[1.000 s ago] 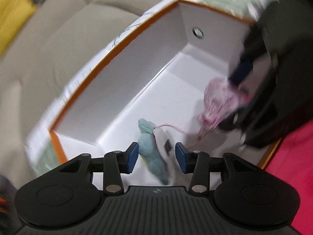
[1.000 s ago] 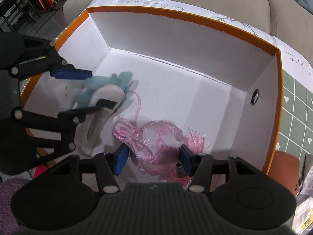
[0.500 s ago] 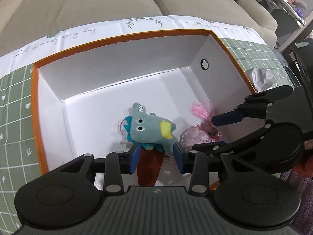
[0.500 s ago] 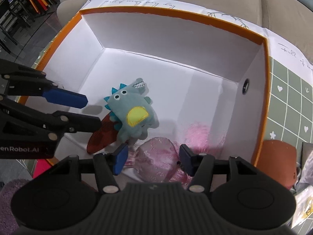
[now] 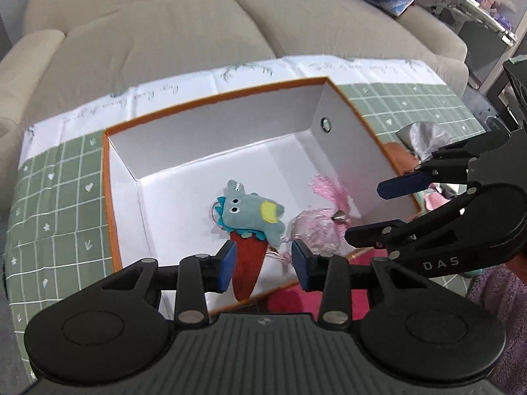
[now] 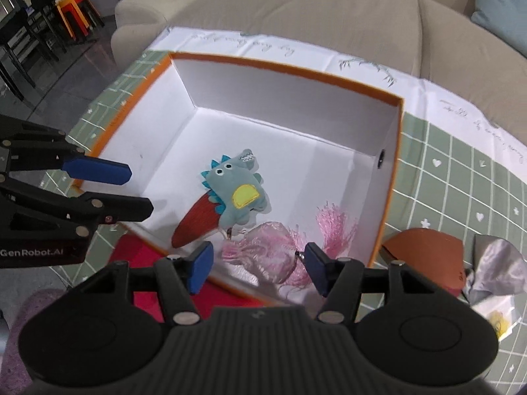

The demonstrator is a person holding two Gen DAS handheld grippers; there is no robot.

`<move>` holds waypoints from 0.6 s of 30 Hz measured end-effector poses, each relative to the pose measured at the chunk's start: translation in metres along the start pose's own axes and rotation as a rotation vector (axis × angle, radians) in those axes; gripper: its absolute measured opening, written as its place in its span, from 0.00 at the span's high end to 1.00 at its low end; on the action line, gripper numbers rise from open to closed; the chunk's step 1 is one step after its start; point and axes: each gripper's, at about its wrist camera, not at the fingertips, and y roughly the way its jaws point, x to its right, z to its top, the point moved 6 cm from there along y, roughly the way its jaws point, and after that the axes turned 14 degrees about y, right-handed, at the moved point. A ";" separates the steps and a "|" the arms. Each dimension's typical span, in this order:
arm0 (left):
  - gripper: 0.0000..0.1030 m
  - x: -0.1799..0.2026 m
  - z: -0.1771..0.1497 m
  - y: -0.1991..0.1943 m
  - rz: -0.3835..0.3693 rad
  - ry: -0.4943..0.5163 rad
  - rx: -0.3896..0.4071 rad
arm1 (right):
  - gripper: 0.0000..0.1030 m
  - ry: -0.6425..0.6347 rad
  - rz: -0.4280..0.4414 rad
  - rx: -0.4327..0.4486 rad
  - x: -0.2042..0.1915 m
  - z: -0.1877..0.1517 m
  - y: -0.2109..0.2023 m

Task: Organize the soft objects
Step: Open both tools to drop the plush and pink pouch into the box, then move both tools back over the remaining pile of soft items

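Box (image 6: 392, 177) holds dinosaur plush (image 6: 235, 191) and pink pouch (image 6: 270, 253); both tongs spread, empty.

Left gripper (image 5: 260, 261) empty; right gripper (image 6: 257, 268) jaws opening.

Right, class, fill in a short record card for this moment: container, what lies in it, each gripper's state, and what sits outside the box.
container: orange-rimmed white box on a green checked cloth
contents: blue dinosaur plush, red felt piece, pink tassel pouch, all on the box floor
left gripper: open, holding nothing
right gripper: jaws opening, above the pouch, not gripping it
outside box: brown object, grey fabric
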 end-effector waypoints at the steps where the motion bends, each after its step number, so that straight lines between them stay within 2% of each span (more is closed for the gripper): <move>1: 0.56 0.003 -0.001 -0.006 0.011 0.003 0.011 | 0.41 0.001 0.001 0.013 0.000 -0.003 -0.006; 12: 0.56 0.047 -0.019 -0.062 0.088 0.001 0.202 | 0.37 -0.003 -0.008 0.166 0.002 -0.052 -0.079; 18: 0.56 0.080 -0.034 -0.082 0.092 0.003 0.311 | 0.32 0.002 -0.012 0.239 0.011 -0.089 -0.110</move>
